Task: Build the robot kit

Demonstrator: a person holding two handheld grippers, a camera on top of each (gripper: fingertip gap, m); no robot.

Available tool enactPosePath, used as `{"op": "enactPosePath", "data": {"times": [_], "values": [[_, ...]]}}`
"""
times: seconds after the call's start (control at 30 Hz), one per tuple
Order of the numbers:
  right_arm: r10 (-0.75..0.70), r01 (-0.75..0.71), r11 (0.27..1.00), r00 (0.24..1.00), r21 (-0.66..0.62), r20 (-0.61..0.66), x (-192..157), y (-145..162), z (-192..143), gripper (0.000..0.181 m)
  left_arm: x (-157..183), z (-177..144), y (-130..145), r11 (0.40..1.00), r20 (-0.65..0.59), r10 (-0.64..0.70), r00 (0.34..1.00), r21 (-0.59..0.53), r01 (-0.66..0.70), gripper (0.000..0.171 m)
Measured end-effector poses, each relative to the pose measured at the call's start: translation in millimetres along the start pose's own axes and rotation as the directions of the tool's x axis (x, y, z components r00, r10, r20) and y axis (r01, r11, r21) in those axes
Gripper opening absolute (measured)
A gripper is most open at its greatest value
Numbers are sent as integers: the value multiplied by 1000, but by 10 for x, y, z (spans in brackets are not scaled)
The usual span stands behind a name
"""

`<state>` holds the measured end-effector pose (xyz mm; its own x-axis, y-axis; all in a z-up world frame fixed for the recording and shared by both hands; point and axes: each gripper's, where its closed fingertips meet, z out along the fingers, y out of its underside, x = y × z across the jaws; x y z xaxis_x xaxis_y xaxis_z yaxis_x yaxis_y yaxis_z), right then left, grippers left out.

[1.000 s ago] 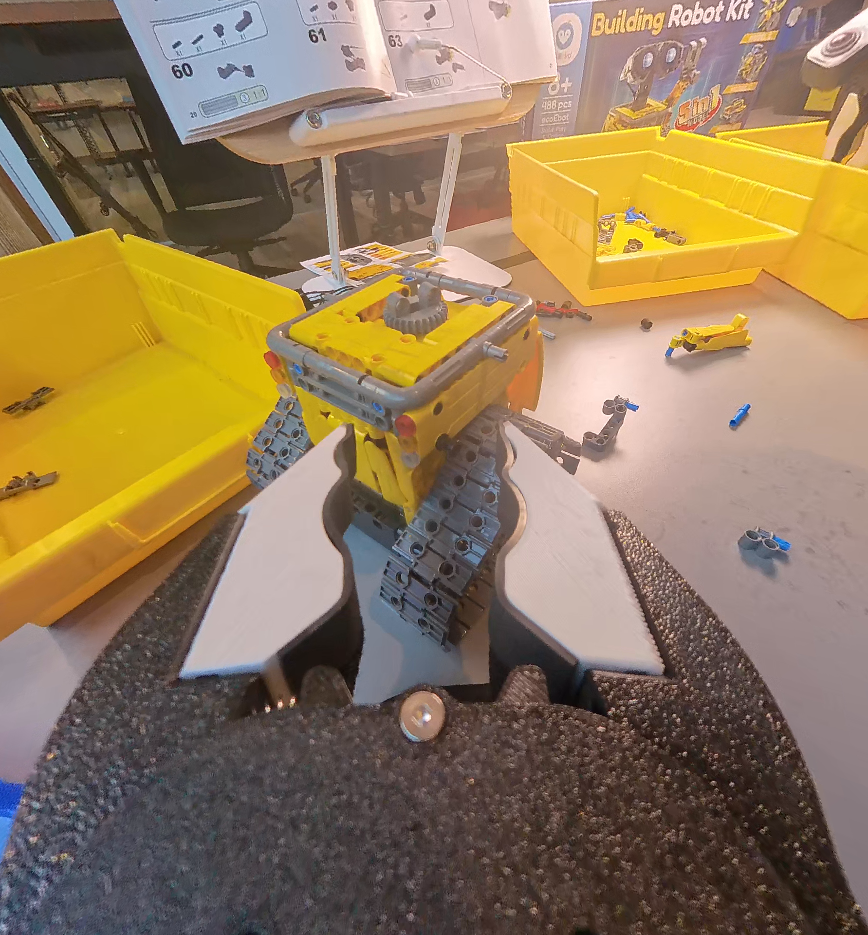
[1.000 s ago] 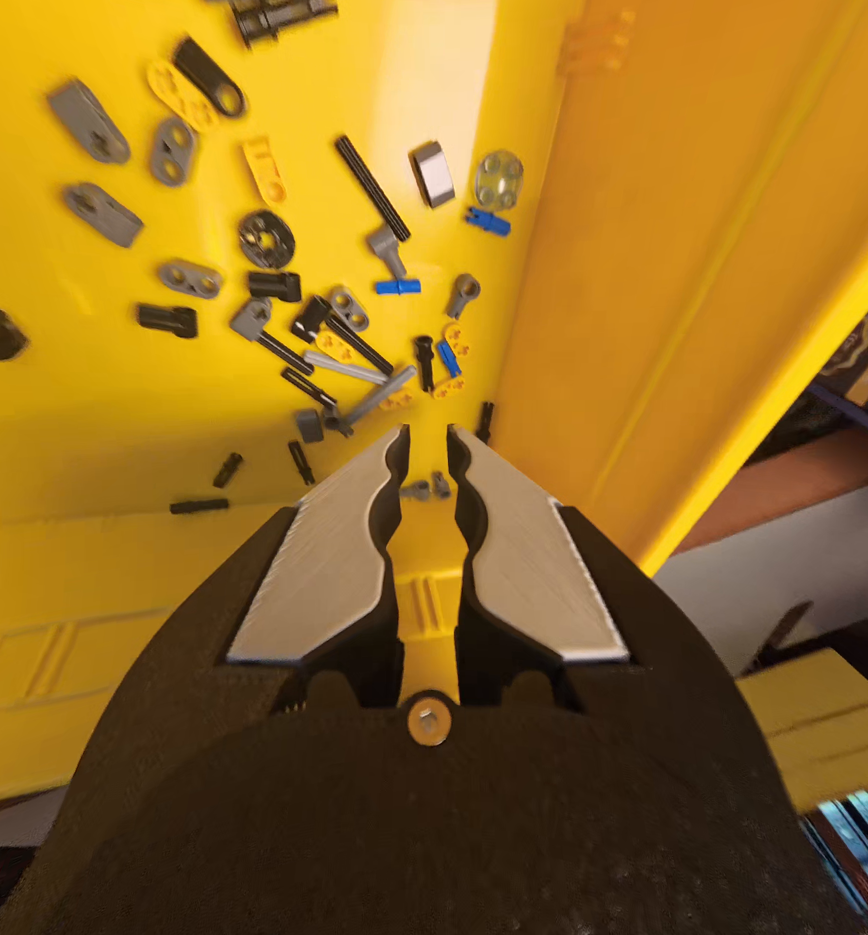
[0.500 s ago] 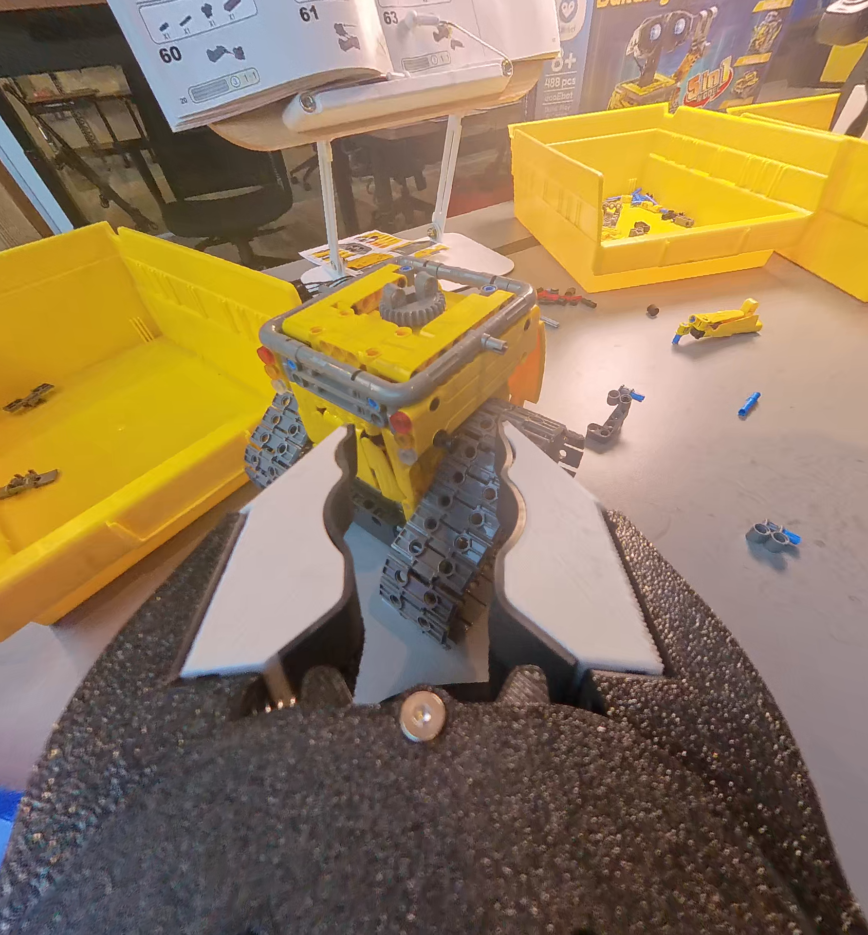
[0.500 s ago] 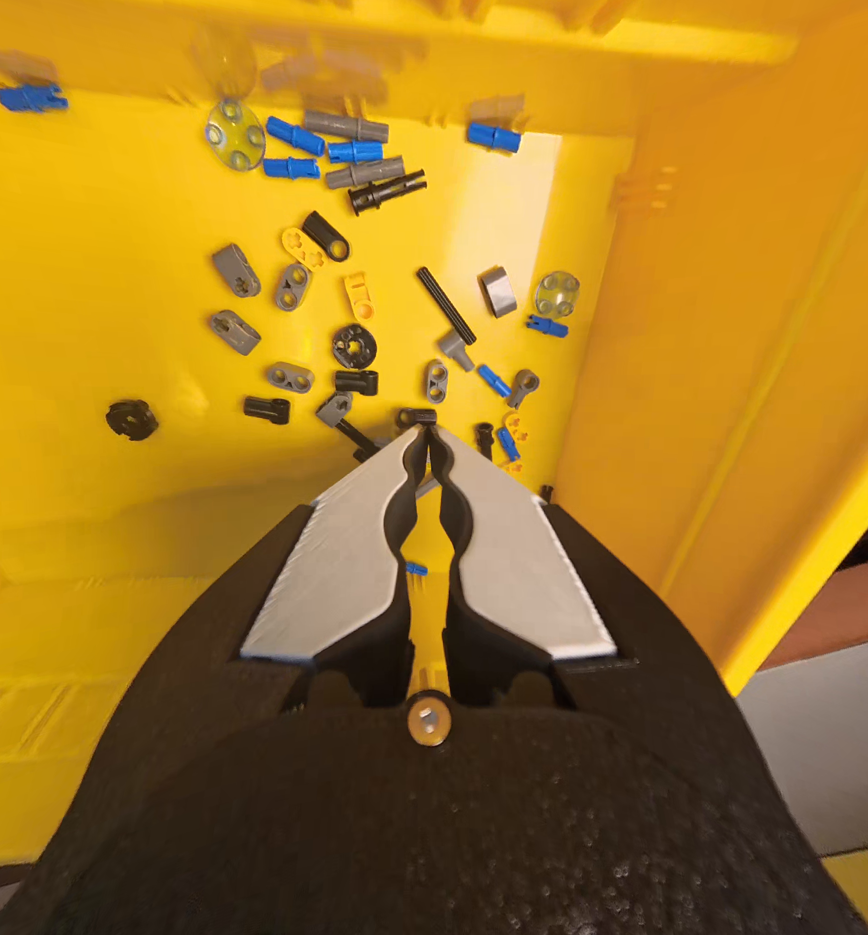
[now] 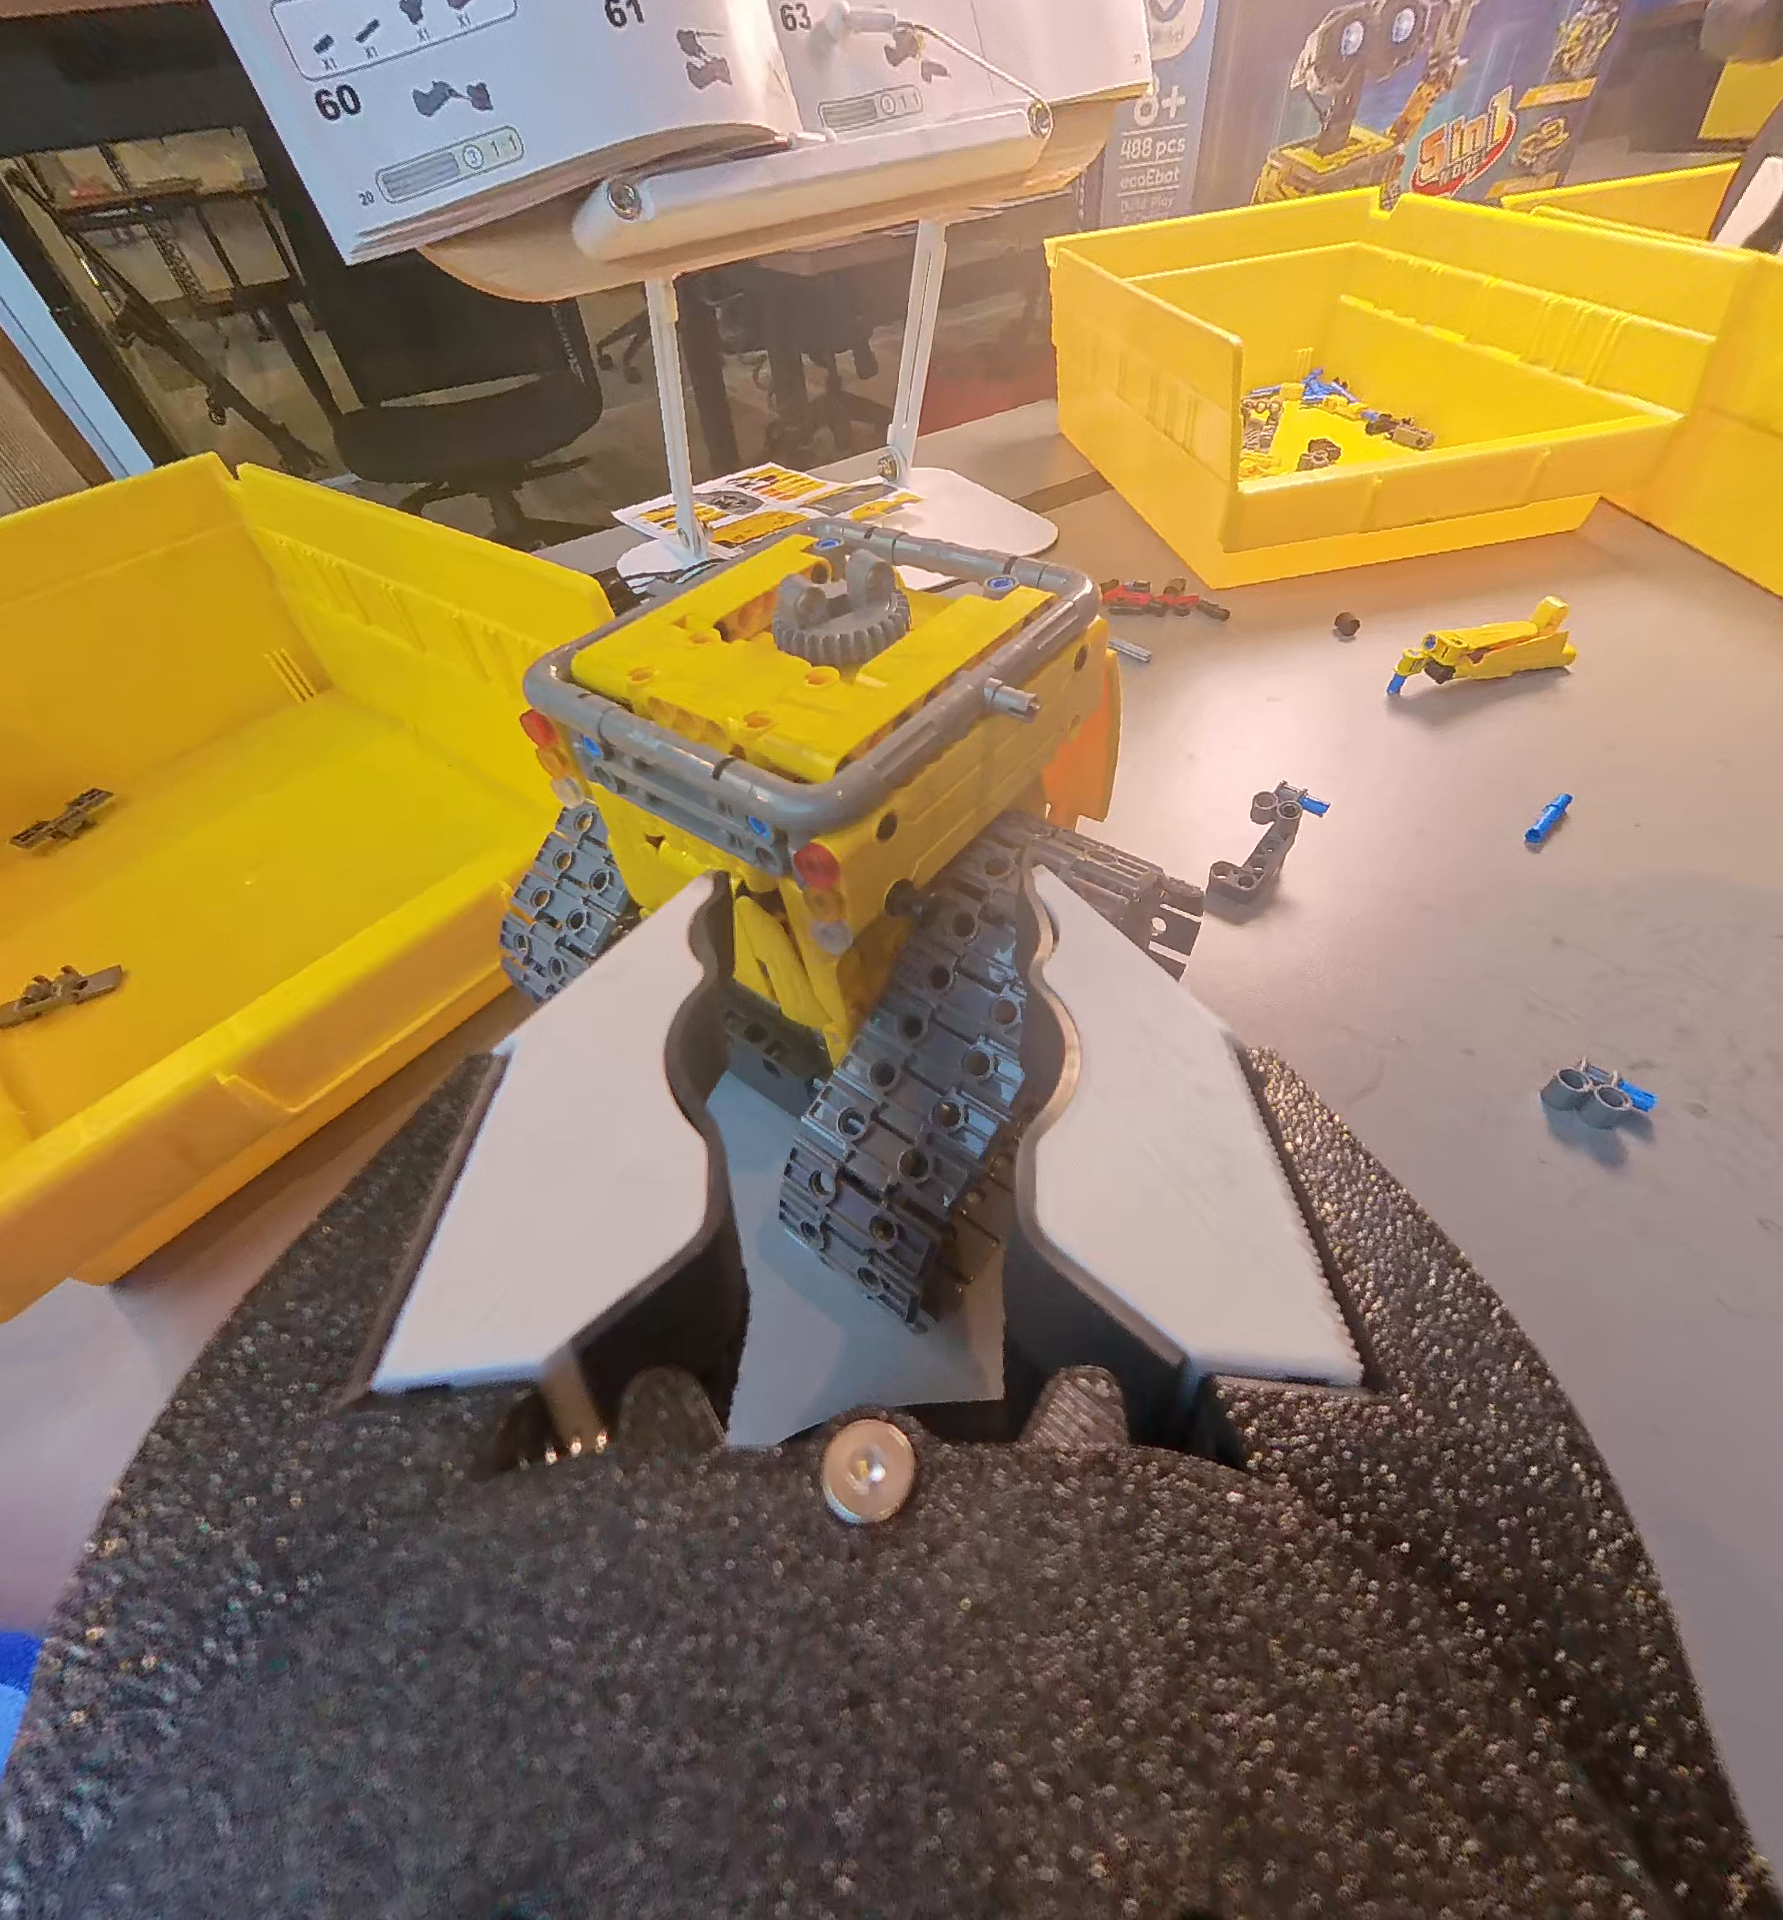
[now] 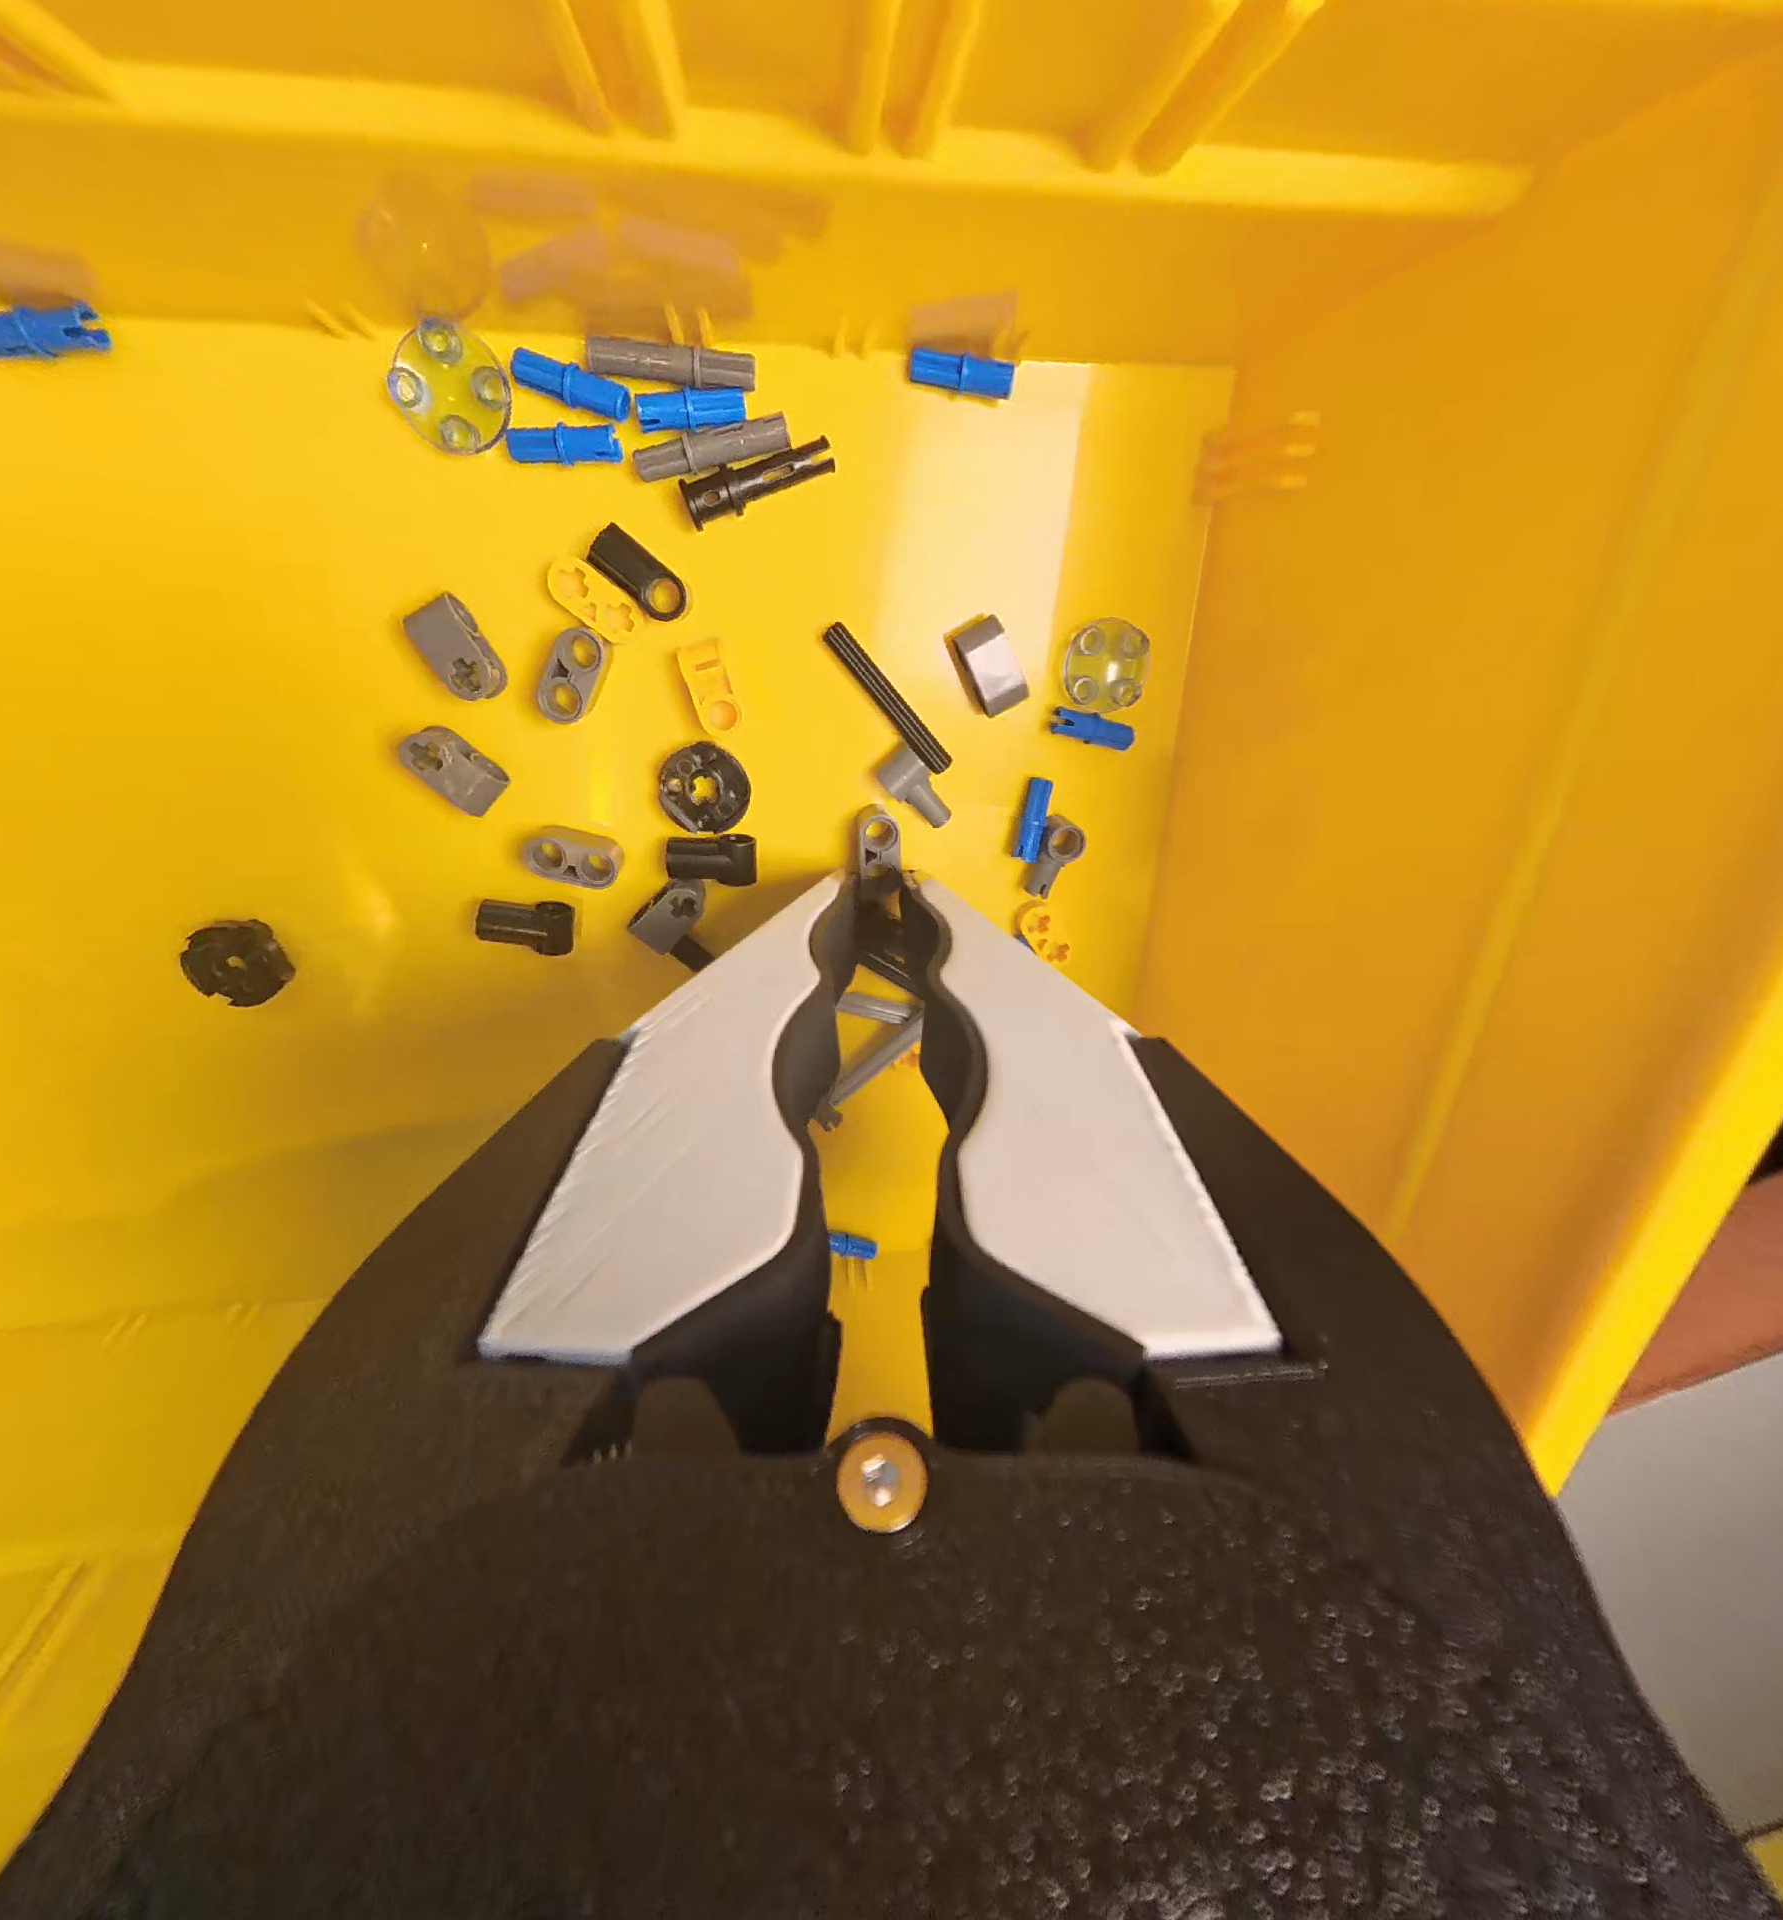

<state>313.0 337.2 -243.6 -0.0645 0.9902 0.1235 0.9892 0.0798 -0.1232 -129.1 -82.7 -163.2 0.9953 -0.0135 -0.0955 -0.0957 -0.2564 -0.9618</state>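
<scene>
My left gripper is shut on a yellow brick-built robot model. Its fingers clamp the model's lower body and grey track, and the model stands on the grey table. A grey gear sits on top of the model. My right gripper is inside a yellow bin, shut on a small grey connector piece that sticks out past the fingertips. Several blue pins, grey and black connectors and a black axle lie on the bin floor around it.
A yellow bin with two grey pieces stands left of the model, and another bin at the back right. An open instruction booklet on a white stand is behind the model. A small yellow assembly and loose pins lie on the table. The tips of one gripper are about 60 centimeters away from the tips of the other. From my left tips it is roughly 25 centimeters to the small yellow assembly; from my right, 30 centimeters.
My right gripper went from open to shut, moved deeper into the bin and now grips the grey connector piece. My left gripper still holds the model, with only a slight shift.
</scene>
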Motion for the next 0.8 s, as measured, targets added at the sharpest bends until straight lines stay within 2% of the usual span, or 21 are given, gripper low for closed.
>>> {"op": "enactPosePath", "data": {"times": [0.1,0.2,0.33,0.43,0.63,0.73,0.8], "values": [[-36,39,997,998,59,-42,-56,-115,-62,7,0,1,-1,1000,0,0,1000,1,0,53],[-139,176,973,962,146,-234,-103,-338,-300,7,-5,-2,-5,1000,-3,-7,1000,5,7,53],[-238,388,895,833,220,-500,-454,-744,-815,7,-2,1,-6,1000,-7,-9,1000,5,9,53],[-254,499,833,728,239,-636,-806,-1011,-1193,7,8,-3,-11,1000,-10,-3,1000,9,3,53],[-295,624,760,578,179,-761,-1286,-1279,-1621,7,30,-46,-60,999,-12,12,1000,42,-12,53],[-295,633,756,556,166,-777,-1365,-1299,-1704,7,41,-74,-90,998,-11,21,1000,63,-20,52],[-288,614,771,572,169,-768,-1360,-1248,-1701,7,43,-90,-107,997,-12,21,1000,75,-20,52]]}}
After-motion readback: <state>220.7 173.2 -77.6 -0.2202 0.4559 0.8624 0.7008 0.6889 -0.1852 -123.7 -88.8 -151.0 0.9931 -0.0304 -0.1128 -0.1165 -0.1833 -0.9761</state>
